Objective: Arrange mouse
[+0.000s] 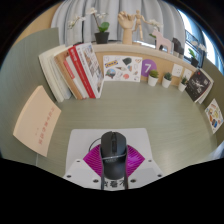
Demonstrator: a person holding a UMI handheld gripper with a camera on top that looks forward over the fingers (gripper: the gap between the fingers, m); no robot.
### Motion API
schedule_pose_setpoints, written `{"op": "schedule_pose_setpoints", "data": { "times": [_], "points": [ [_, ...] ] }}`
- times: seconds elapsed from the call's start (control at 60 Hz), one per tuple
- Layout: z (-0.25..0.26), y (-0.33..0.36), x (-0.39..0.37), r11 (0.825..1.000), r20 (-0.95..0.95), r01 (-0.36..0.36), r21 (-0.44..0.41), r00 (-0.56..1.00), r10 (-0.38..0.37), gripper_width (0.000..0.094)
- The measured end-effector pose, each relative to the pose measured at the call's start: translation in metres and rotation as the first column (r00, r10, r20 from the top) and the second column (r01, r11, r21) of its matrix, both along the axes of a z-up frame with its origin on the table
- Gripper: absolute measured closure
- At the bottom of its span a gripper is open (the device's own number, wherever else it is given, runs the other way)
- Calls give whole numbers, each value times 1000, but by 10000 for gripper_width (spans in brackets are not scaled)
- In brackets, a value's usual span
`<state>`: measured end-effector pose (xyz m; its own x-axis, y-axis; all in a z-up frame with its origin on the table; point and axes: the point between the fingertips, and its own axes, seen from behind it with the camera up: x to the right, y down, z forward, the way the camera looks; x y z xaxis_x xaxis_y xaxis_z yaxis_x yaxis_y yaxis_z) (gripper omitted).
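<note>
We've got a smooth beige desk (150,115) filling most of the view, matte with a soft curve to it. At about 11 o'clock from the gripper there's a leaning row of flat glossy books (75,72), red and white covers. A pale peach rectangular pad (40,118) lies at 9 o'clock. Up at 1 o'clock we see a row of little white pots (168,78) with plants. Right in front sits a white square mat (85,148), and on it the mouse (113,152), black, rounded, satin-looking plastic. The gripper (113,172) has its magenta pads (93,160) either side of the mouse, and we can't tell if they're squeezing it or just flanking it.
</note>
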<state>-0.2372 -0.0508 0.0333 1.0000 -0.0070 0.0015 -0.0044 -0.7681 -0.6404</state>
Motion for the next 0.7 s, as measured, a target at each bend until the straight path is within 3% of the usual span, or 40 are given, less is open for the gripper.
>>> {"op": "schedule_pose_setpoints", "data": {
  "times": [0.167,0.35,0.433,0.483,0.55,0.7],
  "points": [
    [-45,-12,-8,998,4,-2,-62,1000,2,676],
    [-49,-12,-6,999,30,5,-41,1000,-4,533],
    [-50,-16,-7,996,7,29,-81,1000,-28,443],
    [-40,-15,-5,996,-5,52,-72,999,-53,277],
    [-16,-11,-2,997,-9,66,-35,998,-66,123],
    [68,-9,9,996,-34,58,73,998,-56,81]
  ]
}}
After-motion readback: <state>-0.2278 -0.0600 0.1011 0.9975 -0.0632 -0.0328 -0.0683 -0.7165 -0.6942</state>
